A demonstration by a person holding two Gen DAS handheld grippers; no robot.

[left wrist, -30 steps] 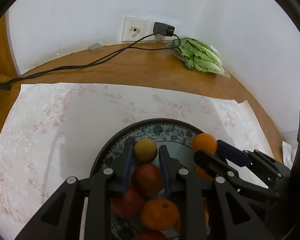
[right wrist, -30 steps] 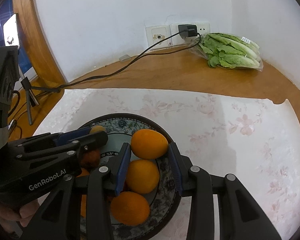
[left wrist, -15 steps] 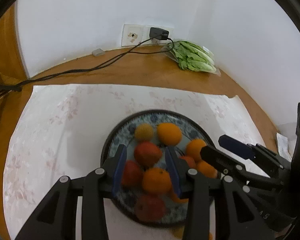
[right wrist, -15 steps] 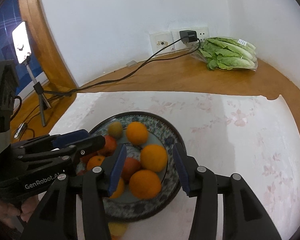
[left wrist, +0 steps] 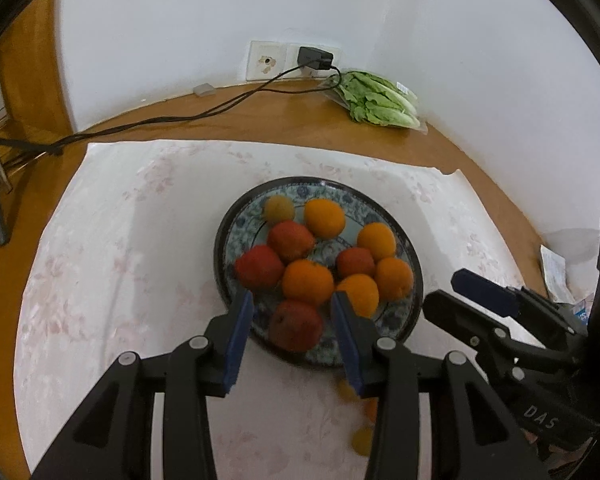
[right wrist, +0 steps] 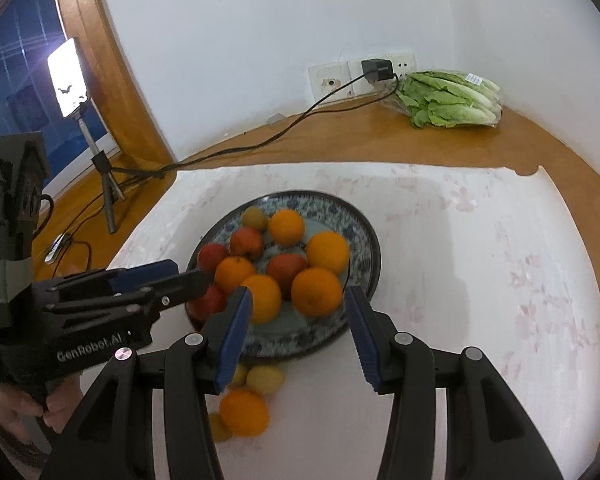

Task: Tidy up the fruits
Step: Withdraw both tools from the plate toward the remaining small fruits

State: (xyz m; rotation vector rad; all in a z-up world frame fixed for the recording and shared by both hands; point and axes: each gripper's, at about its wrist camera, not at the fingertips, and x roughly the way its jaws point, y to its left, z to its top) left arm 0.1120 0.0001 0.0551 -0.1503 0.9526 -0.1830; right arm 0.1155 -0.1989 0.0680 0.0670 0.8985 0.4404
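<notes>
A dark-rimmed plate (left wrist: 219, 248) (right wrist: 358, 232) with a blue pattern holds several oranges (left wrist: 307, 282) (right wrist: 316, 291), red apples (left wrist: 296, 324) (right wrist: 246, 242) and a small yellow-green fruit (left wrist: 278, 208). My left gripper (left wrist: 293, 308) (right wrist: 192, 273) hangs open above the plate's near edge, and its pads touch nothing. My right gripper (right wrist: 299, 300) (left wrist: 440, 289) is open too, raised over the near oranges without touching them. A loose orange (right wrist: 244, 412) and small yellow fruits (right wrist: 265, 378) (left wrist: 364, 440) lie on the cloth in front of the plate, partly hidden by the fingers.
A pale floral cloth (left wrist: 140, 240) covers the round wooden table. Bagged lettuce (left wrist: 380, 104) (right wrist: 452, 100) lies by the back wall, next to a plugged-in charger (left wrist: 314, 58) with a trailing cable. A lamp on a tripod (right wrist: 68, 76) stands left. A hand (right wrist: 16, 412) holds the left gripper.
Both grippers pulled back and rose from the plate, and their jaws widened. The left let go of a red apple, the right of an orange. Both fruits stay on the plate.
</notes>
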